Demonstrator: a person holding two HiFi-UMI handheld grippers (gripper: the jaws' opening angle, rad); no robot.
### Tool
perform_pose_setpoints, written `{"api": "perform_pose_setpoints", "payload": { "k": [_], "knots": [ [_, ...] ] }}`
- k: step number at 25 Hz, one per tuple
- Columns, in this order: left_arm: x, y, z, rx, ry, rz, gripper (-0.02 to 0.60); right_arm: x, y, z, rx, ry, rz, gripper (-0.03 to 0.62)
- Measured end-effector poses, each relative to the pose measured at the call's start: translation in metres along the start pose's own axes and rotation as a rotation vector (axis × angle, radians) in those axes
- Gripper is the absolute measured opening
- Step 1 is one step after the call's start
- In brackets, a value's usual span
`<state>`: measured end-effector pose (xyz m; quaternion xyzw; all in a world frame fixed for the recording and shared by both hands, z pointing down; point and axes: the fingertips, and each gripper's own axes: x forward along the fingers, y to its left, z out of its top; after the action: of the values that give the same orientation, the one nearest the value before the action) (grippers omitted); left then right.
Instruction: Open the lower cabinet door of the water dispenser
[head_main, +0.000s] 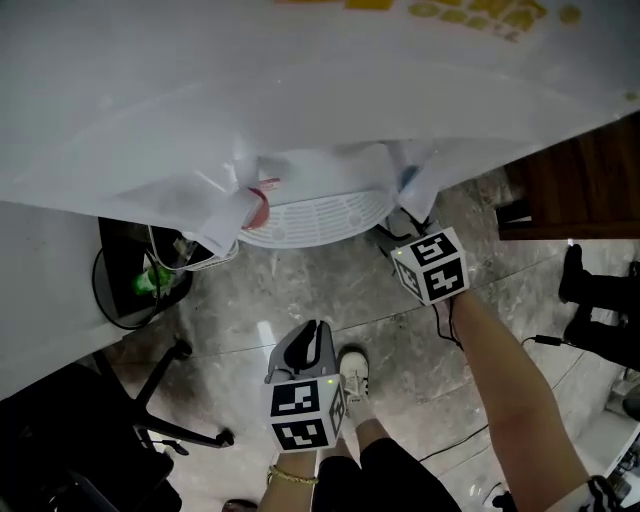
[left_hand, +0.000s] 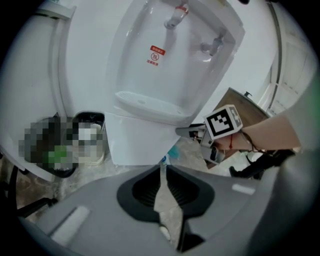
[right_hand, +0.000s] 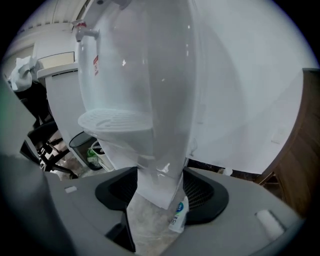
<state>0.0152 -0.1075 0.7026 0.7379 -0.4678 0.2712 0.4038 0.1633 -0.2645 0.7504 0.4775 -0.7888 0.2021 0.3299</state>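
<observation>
The white water dispenser (head_main: 300, 110) stands in front of me, its round drip tray (head_main: 315, 215) jutting out under the taps. Below the tray is the lower cabinet door (left_hand: 136, 142), which is closed. My right gripper (head_main: 392, 228) is low at the dispenser's right side, just under the tray, and its jaws are open. In the right gripper view the cabinet's front corner (right_hand: 157, 182) shows between the spread jaws, and no pad touches it. My left gripper (head_main: 312, 335) hangs further back over the floor, shut and empty, pointing at the door.
A black bin (head_main: 140, 285) with a green bottle stands left of the dispenser, with a chair base (head_main: 170, 405) nearer me. A small white bottle (right_hand: 179, 215) lies on the marble floor by the cabinet corner. A dark wooden cabinet (head_main: 580, 190) is at the right, and a cable (head_main: 470, 440) trails below.
</observation>
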Motion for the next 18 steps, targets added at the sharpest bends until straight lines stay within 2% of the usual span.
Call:
{"api": "perform_pose_setpoints", "payload": {
  "k": [4,8,13,18],
  "knots": [
    [-0.004,-0.001,-0.001,-0.021,-0.008,0.005,0.04,-0.009,0.006,-0.008,0.053,-0.006,-0.028,0.275],
    [-0.013,-0.001,-0.001,-0.014,-0.02,0.015,0.033,-0.036,0.032,-0.034,0.137,-0.045,-0.04,0.236],
    [-0.039,0.008,-0.005,-0.023,-0.07,0.059,0.009,-0.082,0.101,-0.078,0.244,-0.045,0.014,0.181],
    [-0.072,0.029,-0.018,-0.039,-0.101,0.116,0.009,-0.106,0.197,-0.102,0.362,-0.003,0.148,0.149]
  ]
}}
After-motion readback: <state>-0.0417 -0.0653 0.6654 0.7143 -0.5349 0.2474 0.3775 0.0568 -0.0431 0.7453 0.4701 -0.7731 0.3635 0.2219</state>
